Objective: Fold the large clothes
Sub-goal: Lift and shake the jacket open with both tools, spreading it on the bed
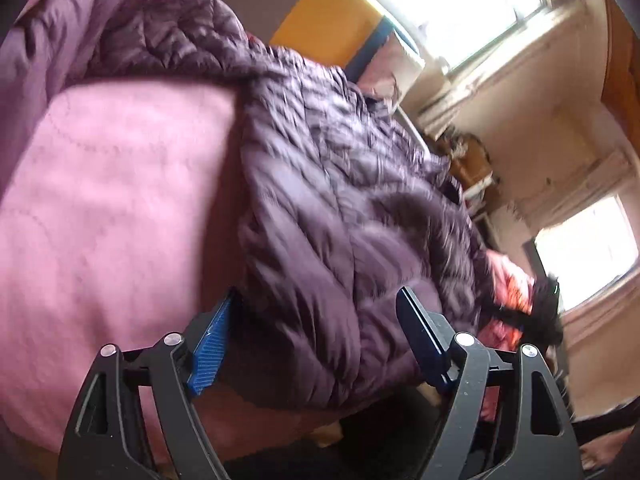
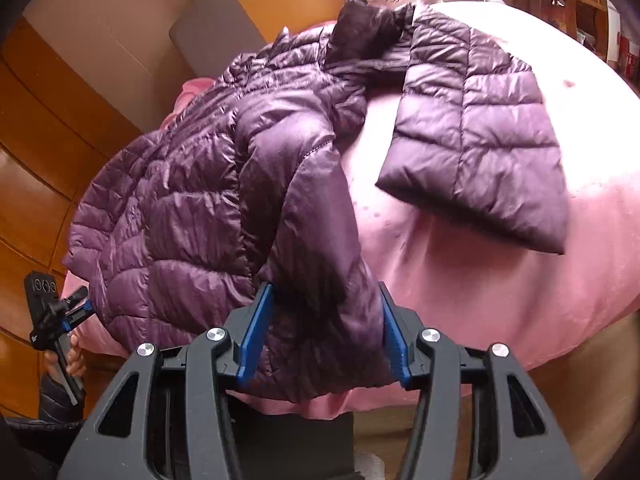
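Blue pads line the black jaws of both grippers, nearest in each wrist view. The right gripper (image 2: 326, 328) has its jaws apart with a sleeve (image 2: 316, 280) of the purple quilted jacket (image 2: 180, 208) between them; the cuff hangs over the bed's near edge, and the pads seem to sit beside the fabric rather than pinch it. The left gripper (image 1: 316, 316) also stands with jaws apart, the jacket's hem between them, blurred. Beyond, the jacket lies spread across the pink bed (image 2: 500, 280), body to the left in the right view, its other sleeve (image 2: 480, 128) flat on the cover further right. At that view's left edge a hand (image 2: 74, 356) holds the left gripper by the bed. Farther off stand wooden cupboards (image 2: 36, 128) and bright windows (image 1: 460, 4).
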{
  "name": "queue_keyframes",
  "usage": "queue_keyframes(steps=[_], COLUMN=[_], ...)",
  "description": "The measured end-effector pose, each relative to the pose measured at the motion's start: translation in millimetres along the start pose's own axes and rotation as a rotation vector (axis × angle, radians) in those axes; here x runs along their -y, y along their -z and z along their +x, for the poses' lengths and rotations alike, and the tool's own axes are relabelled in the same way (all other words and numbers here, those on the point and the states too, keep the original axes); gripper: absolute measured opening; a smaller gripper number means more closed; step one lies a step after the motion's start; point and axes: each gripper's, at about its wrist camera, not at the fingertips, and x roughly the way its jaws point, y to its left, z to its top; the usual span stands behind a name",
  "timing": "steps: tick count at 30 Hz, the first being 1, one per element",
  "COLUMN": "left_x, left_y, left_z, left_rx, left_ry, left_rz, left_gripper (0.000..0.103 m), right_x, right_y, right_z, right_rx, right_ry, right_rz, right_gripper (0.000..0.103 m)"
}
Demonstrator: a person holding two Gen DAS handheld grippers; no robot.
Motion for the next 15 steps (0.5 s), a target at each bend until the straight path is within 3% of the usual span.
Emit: queue_keyframes(steps=[2,3,5,6,9,13,15], left_x=[2.7,3.3,6.6,6.9,11.0,-4.6,-8.5], left_y=[5.4,6.3,0.7,0.7,0.9,28.3,48.5], left_z=[5.8,4.2,-10.3,-18.0,-36.1,-26.4,-13.6], left_rx=[-0.042,-0.034,-0.003,0.010,0.023,-0.059,-0.106], left_ry=[-0.027,-0.023,-0.027,-0.033,-0.080,-0.114,-0.120], left_rz=[0.047,0.048,0.059,0.071,0.104,0.036,-0.002], left_gripper=[0.017,0.011,0.006,0.004,0.003,0.003,0.003], right_x=[-1.3,-5.1,-13.8,-19.3,-27.6,-13.8,-6.9], right_y=[0.5,0.4,0.5,0.8,11.6,35.1,39.0], right_z=[6.9,7.7,1.8,-5.7,-22.5,2.3,6.1], right_rx=[-0.019,-0.027,-0.025,-0.014,-0.010,-0.140,-0.154], right_ry=[0.006,0.010,0.015,0.007,0.013,0.193,0.223], right_rz=[-0.018,-0.034,-0.079,-0.101,-0.176,-0.206,-0.184], right_gripper=[0.046,0.027,0.010,0.007,0.006,0.006,0.007])
